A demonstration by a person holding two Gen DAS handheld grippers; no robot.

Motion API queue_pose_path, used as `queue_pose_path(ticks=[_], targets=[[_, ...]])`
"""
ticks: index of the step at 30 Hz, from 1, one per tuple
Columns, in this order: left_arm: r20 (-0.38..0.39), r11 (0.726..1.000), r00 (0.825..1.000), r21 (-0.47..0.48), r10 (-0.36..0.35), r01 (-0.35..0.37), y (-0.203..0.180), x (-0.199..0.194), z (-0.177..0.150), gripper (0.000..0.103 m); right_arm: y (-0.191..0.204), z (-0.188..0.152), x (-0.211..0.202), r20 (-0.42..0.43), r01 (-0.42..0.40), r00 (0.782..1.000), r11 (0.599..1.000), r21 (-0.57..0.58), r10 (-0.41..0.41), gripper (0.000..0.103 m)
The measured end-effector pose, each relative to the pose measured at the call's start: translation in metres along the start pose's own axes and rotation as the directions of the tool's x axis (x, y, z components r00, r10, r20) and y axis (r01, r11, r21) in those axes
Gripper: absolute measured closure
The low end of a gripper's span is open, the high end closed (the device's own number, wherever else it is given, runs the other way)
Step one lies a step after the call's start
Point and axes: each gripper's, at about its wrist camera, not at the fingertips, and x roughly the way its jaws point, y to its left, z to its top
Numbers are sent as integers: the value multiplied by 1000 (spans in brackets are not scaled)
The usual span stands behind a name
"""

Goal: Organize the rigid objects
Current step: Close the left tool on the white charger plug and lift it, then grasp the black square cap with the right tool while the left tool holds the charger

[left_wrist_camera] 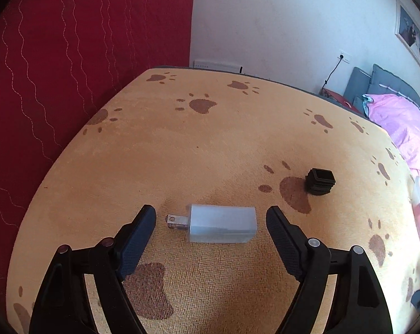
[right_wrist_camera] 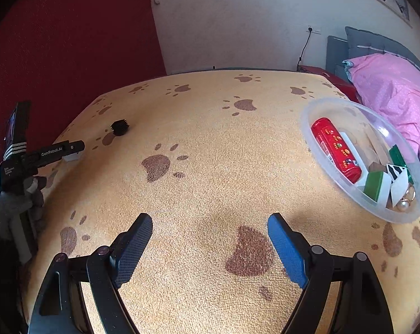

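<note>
A white charger plug [left_wrist_camera: 222, 224] lies on its side on the paw-print tablecloth [left_wrist_camera: 182, 153], prongs pointing left. My left gripper [left_wrist_camera: 211, 211] is open and straddles it, with a gap between each pad and the plug. A black square cap [left_wrist_camera: 320, 181] sits beyond it to the right. In the right wrist view the left gripper [right_wrist_camera: 71, 147], held by a gloved hand [right_wrist_camera: 12, 206], is over the plug [right_wrist_camera: 72, 156], with the cap [right_wrist_camera: 120, 127] behind. My right gripper [right_wrist_camera: 210, 220] is open over bare cloth, holding nothing.
A clear plastic bowl [right_wrist_camera: 321, 105] at the right holds a red tin [right_wrist_camera: 335, 149], green and white blocks and pearl beads. A red curtain [left_wrist_camera: 71, 55] hangs along the table's left. Pink bedding [right_wrist_camera: 390, 89] lies past the right edge.
</note>
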Motion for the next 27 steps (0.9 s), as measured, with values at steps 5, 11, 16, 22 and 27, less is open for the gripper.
queue_pose_path(ticks=[5,11,16,22,27], targets=[[-14,999,999,-30,-32,32,5,3,-1,42,20,8,8,-13,-16,1000,999,-35,15,15],[12,996,998,-53,-67,67,10,-2,-4,42,46,20,23,-22,-25,999,997,-78,24,15],[54,998,997,-38,-54,56,7,-14,-8,42,60,37,42,-33,-51,998,996,-71,49,15],[86,999,996,-37,-36,39,6,-23,-12,42,73,59,74,-57,-82,995,995,-54,79,18],[87,998,996,-59,-26,31,10,-24,-12,42,85,75,91,-55,-100,994,993,-62,96,26]])
